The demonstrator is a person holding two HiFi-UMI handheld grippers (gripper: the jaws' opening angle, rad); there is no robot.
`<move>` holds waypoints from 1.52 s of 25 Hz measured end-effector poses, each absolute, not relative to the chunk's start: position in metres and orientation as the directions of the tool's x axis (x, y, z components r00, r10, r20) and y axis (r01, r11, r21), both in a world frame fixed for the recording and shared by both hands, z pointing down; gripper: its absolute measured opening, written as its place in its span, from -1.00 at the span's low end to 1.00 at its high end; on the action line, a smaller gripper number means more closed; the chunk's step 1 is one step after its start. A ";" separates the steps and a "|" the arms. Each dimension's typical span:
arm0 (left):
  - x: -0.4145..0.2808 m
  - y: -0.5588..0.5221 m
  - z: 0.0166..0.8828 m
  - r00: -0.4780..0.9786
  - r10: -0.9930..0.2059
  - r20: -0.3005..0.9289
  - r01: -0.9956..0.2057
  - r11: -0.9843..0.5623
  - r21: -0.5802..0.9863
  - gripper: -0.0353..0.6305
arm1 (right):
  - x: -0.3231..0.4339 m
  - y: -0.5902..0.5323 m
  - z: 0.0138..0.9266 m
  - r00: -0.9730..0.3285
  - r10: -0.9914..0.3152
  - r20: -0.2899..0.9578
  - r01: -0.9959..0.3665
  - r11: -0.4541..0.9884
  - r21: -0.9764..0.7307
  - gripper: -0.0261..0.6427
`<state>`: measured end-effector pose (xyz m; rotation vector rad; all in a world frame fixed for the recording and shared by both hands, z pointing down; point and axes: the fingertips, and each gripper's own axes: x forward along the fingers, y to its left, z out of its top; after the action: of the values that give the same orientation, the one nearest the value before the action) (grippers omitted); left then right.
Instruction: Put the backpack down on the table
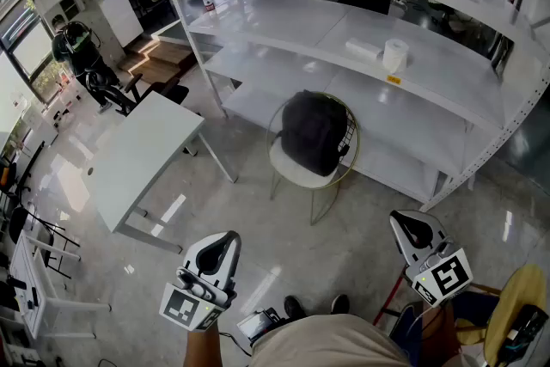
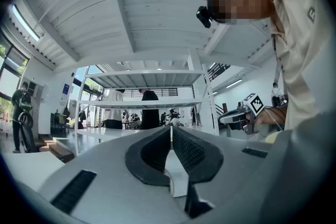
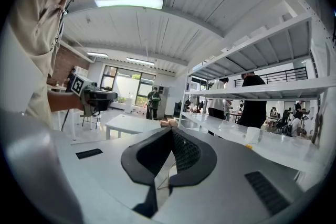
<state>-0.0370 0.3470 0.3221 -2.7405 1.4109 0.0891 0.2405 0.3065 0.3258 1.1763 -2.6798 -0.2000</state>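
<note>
A black backpack (image 1: 314, 131) rests on a round wire chair (image 1: 301, 170) in front of the white shelving. The white table (image 1: 137, 154) stands to the chair's left. My left gripper (image 1: 220, 244) is held low at the bottom of the head view, shut and empty, well short of the chair. My right gripper (image 1: 407, 226) is at the bottom right, also shut with nothing in it. In the left gripper view the jaws (image 2: 171, 134) meet tip to tip; the right gripper view shows its jaws (image 3: 170, 131) closed the same way. Neither gripper view shows the backpack.
Long white shelves (image 1: 361, 56) run behind the chair, with a paper roll (image 1: 395, 54) on one. People stand beyond the shelves and a person (image 1: 82, 56) at the far left. A yellow chair (image 1: 520, 305) is by my right side. Bare floor lies between me and the round chair.
</note>
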 end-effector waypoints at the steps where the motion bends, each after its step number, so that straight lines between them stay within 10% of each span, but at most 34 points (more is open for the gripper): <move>1: -0.037 0.347 0.322 0.580 -0.811 -0.077 -0.814 -0.580 -0.024 -0.83 | 0.240 0.306 0.326 -0.660 -0.740 0.135 -0.711 0.672 0.206 -0.86; 38: -0.070 0.304 0.330 0.675 -0.730 -0.107 -0.735 -0.678 -0.017 -0.83 | 0.168 0.276 0.330 -0.623 -0.776 0.096 -0.752 0.628 0.199 -0.86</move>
<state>-0.0698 0.3038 0.3300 -2.8213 1.2343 0.1408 0.1677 0.2756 0.3296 1.2680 -2.6759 -0.2076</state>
